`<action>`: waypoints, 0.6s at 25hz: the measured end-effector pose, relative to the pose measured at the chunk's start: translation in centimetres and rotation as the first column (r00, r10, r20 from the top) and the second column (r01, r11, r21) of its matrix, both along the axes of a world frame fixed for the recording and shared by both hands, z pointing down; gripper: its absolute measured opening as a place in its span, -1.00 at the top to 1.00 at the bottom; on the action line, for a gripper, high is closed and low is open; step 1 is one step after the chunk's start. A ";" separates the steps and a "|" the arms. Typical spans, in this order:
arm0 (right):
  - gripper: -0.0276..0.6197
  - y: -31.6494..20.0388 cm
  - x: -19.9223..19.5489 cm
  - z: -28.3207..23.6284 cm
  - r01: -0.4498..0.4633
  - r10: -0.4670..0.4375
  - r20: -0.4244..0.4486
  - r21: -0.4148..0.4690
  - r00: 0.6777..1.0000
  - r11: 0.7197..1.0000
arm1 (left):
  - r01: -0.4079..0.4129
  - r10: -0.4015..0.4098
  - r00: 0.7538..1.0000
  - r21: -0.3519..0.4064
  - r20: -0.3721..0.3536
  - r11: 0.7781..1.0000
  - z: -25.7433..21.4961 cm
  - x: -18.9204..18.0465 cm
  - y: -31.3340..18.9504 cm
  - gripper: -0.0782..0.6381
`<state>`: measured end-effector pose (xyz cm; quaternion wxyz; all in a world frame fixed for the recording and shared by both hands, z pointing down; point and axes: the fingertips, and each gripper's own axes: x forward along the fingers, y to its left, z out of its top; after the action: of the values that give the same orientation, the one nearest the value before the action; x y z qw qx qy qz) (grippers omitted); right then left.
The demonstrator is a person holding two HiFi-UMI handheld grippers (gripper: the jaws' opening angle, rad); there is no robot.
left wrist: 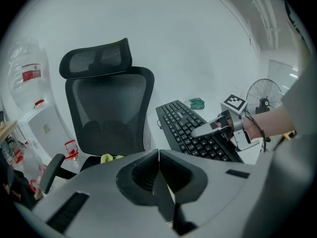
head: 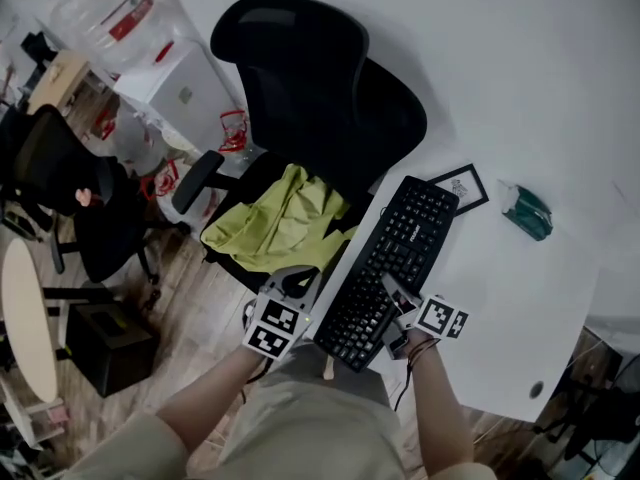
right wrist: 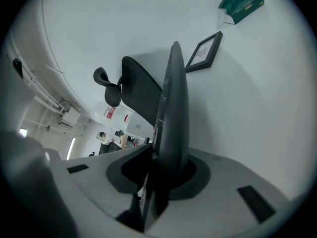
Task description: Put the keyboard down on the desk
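Observation:
The black keyboard [head: 392,260] lies slanted across the near left corner of the white desk [head: 520,308], its near end at the desk's edge. My right gripper [head: 398,303] is shut on the keyboard's near right edge, one finger lying over the keys. Seen from the right gripper view, the keyboard [right wrist: 174,103] runs edge-on out from between the jaws of the right gripper [right wrist: 166,157]. My left gripper [head: 298,286] hovers just left of the keyboard's near end, off the desk. In its own view the left gripper [left wrist: 158,155] is shut on nothing, with the keyboard [left wrist: 190,128] ahead to the right.
A black office chair [head: 320,98] stands at the desk's left with a yellow-green cloth [head: 285,218] on its seat. A small framed picture [head: 462,186] and a green packet [head: 527,211] lie beyond the keyboard. A water dispenser [head: 120,28] and a round table [head: 25,318] stand left.

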<state>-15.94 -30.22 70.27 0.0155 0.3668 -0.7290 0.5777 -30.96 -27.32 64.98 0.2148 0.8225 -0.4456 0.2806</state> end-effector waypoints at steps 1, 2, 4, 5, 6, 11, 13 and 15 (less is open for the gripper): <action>0.57 0.0 -0.1 0.2 0.012 -0.012 -0.002 0.004 1.000 1.000 | -0.004 0.004 1.000 -0.007 -0.005 1.000 0.3 0.0 -0.1 0.71; 0.56 -0.1 -0.2 0.4 0.020 -0.020 -0.004 0.007 1.000 1.000 | -0.007 0.007 1.000 -0.014 -0.008 1.000 0.6 0.0 -0.1 0.71; 0.55 -0.5 -0.4 0.6 0.022 -0.022 -0.002 0.015 1.000 1.000 | -0.015 0.015 1.000 -0.026 -0.009 1.000 1.2 0.1 -0.2 0.71; 0.55 -0.6 -0.4 0.7 0.021 -0.021 -0.003 0.021 1.000 1.000 | -0.020 0.019 1.000 -0.031 -0.008 0.999 1.5 0.2 -0.2 0.71; 0.54 -0.7 -0.3 0.9 0.022 -0.022 -0.009 0.024 1.000 0.999 | -0.023 0.023 1.000 -0.037 -0.007 0.999 1.7 0.3 -0.2 0.71; 0.30 -1.3 0.6 1.9 0.038 -0.038 -0.094 0.000 0.995 0.999 | -0.034 0.033 0.999 -0.060 -0.018 0.998 2.7 1.1 0.1 0.71; 0.12 -1.2 1.0 2.2 0.046 -0.049 -0.189 -0.020 0.981 0.999 | -0.029 0.028 0.999 -0.065 -0.028 0.997 2.7 1.3 0.2 0.71; 0.04 -1.3 1.5 2.4 0.051 -0.058 -0.275 -0.033 0.960 0.998 | -0.023 0.021 0.999 -0.063 -0.038 0.998 2.6 1.5 0.0 0.71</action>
<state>-14.45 -31.54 72.64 0.1374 0.4235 -0.7221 0.5295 -29.43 -27.28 67.56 0.2460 0.8252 -0.4234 0.2817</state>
